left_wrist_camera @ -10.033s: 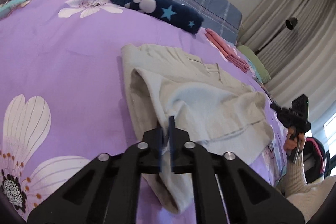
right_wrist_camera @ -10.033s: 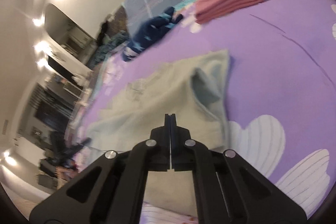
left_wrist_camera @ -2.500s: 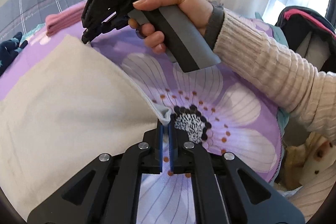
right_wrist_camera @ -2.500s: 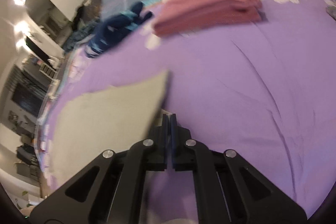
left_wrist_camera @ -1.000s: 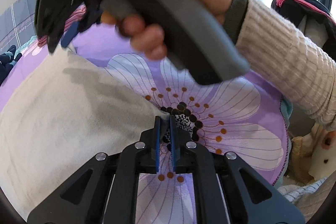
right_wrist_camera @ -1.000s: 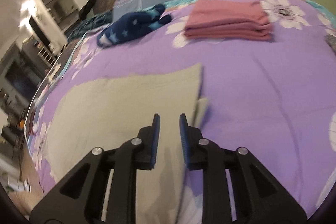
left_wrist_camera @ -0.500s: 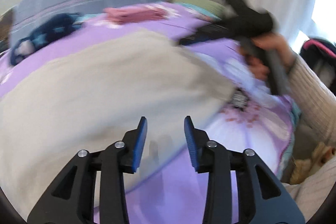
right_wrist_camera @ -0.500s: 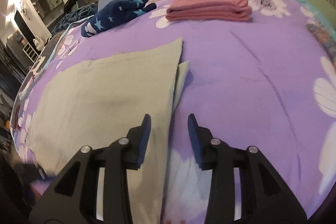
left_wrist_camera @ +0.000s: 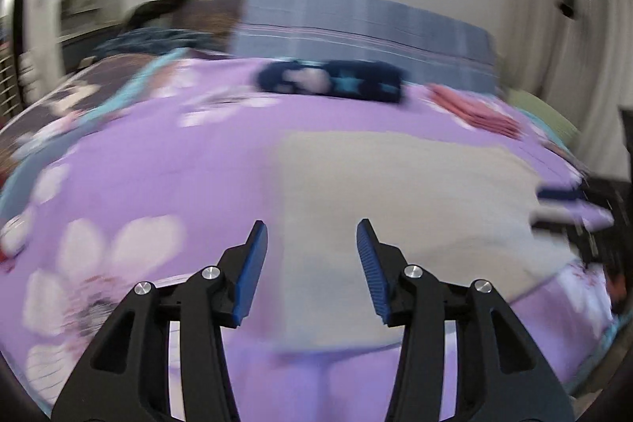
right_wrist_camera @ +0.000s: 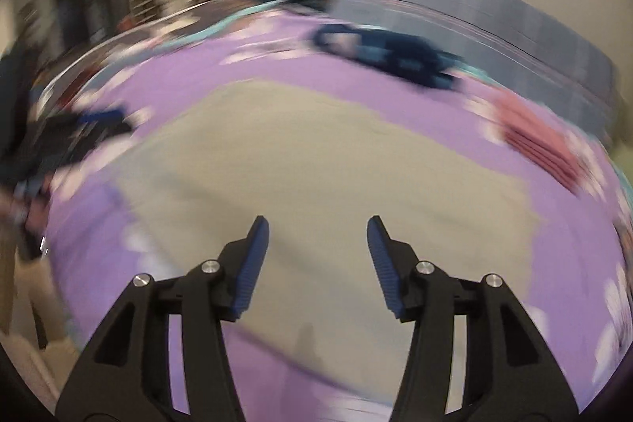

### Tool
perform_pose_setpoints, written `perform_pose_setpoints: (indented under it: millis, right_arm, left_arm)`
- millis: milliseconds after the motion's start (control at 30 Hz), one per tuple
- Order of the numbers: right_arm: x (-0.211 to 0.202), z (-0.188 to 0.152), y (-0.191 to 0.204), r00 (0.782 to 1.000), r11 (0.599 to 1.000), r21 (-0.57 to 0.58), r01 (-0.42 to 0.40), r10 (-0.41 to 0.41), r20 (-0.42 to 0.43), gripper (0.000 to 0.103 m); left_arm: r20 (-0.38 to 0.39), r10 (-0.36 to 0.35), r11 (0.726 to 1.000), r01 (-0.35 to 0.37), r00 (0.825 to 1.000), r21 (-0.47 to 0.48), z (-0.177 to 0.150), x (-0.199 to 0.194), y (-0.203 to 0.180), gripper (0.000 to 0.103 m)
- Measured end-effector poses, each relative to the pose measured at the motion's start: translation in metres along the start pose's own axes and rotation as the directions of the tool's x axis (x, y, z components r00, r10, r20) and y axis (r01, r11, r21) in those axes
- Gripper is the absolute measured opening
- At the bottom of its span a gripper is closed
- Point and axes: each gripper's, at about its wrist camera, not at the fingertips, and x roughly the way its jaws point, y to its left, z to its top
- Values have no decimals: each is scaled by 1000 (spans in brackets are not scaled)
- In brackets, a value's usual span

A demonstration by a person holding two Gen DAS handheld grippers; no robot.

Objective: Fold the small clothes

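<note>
A beige garment (left_wrist_camera: 403,192) lies folded flat on the purple flowered bedspread (left_wrist_camera: 158,161); it also shows in the right wrist view (right_wrist_camera: 316,169). My left gripper (left_wrist_camera: 312,267) is open and empty above the garment's near left edge. My right gripper (right_wrist_camera: 318,263) is open and empty above the garment's near part. The right gripper also shows blurred at the right edge of the left wrist view (left_wrist_camera: 573,200). The left gripper also shows blurred at the left of the right wrist view (right_wrist_camera: 79,133). Both views are motion-blurred.
A dark blue star-print garment (left_wrist_camera: 328,82) and a folded pink stack (left_wrist_camera: 474,109) lie at the far side of the bed, below a blue plaid pillow (left_wrist_camera: 356,22). Both also show in the right wrist view, blue (right_wrist_camera: 391,56) and pink (right_wrist_camera: 542,141). Curtains hang at the right.
Both grippers have let go of the beige garment's corners and opened wide. Both have swung back to face across the bed, with the garment lying flat.
</note>
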Motion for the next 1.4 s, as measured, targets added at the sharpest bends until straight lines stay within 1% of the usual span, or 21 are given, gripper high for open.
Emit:
perform_pose_setpoints:
  millis: [67,167,300,400,567,633,667,700,733,800,867,900,933,1000,1100,1133,1167,1300,1333,1367,1400]
  right_arm:
    - [10,4,45,1000,992,-126,-25,27,11,58]
    - [28,6,111,999,946,-323,-37,48,25,62]
    - [54,10,164,998,882,-469,46,-24,53,63]
    - [73,13,181,991,850,-509,134,-111,76,63]
    - [91,23,196,977,832,-511,215,-184,111,63]
    - [100,27,203,969,821,-514,247,-214,125,56]
    - [105,30,205,966,818,-514,258,-225,128,49]
    - [110,33,202,963,818,-508,268,-239,124,14]
    - [109,37,199,965,838,-479,260,-228,127,7]
    - [94,47,185,975,900,-380,216,-174,141,7]
    - [78,62,161,983,954,-262,148,-112,146,7]
    - [74,67,154,985,967,-225,122,-91,144,7]
    - [70,71,145,987,978,-186,96,-70,143,7]
    - [62,76,132,987,988,-131,80,-60,148,7]
    - [60,76,129,987,990,-120,80,-62,146,7]
    - [61,76,130,988,990,-119,77,-60,143,8]
    - [62,77,131,989,990,-119,72,-55,139,8]
    - [62,74,135,989,991,-117,68,-52,136,8]
    - [62,74,135,990,991,-113,64,-48,135,8]
    - [62,74,135,990,992,-109,58,-43,133,8]
    - [63,74,134,991,993,-104,49,-35,125,8]
  left_arm:
    - [4,48,998,-48,999,-34,-7,-11,26,49]
    - [-2,76,993,-76,997,-86,-21,-19,54,54]
    - [-19,93,988,-95,995,-126,-35,-17,78,54]
    - [-18,85,984,-87,996,-153,-39,-16,93,54]
    - [-14,67,981,-69,998,-182,-44,-13,113,54]
    - [-10,51,979,-52,999,-197,-42,-8,119,54]
    - [-8,43,979,-44,999,-201,-41,-7,120,54]
    - [-5,33,978,-33,999,-205,-40,-5,121,54]
    - [0,15,978,-15,1000,-208,-37,-2,124,54]
    - [6,-22,977,23,1000,-210,-31,3,124,54]
    - [3,-113,970,110,994,-217,-20,13,126,54]
    - [-3,-151,964,147,989,-224,-14,20,126,54]
    - [-15,-215,949,206,976,-238,-4,32,127,54]
    - [-30,-285,925,267,958,-270,7,49,128,54]
    - [-63,-467,841,421,882,-340,26,88,119,54]
    - [-74,-497,824,444,864,-351,29,96,115,54]
    - [-95,-544,800,481,834,-360,32,109,108,54]
    - [-159,-624,745,520,765,-418,36,146,86,51]
    - [-162,-655,715,536,738,-449,36,157,81,40]
    - [-159,-676,693,546,720,-471,37,165,78,11]
    - [-152,-679,685,545,718,-483,38,168,78,5]
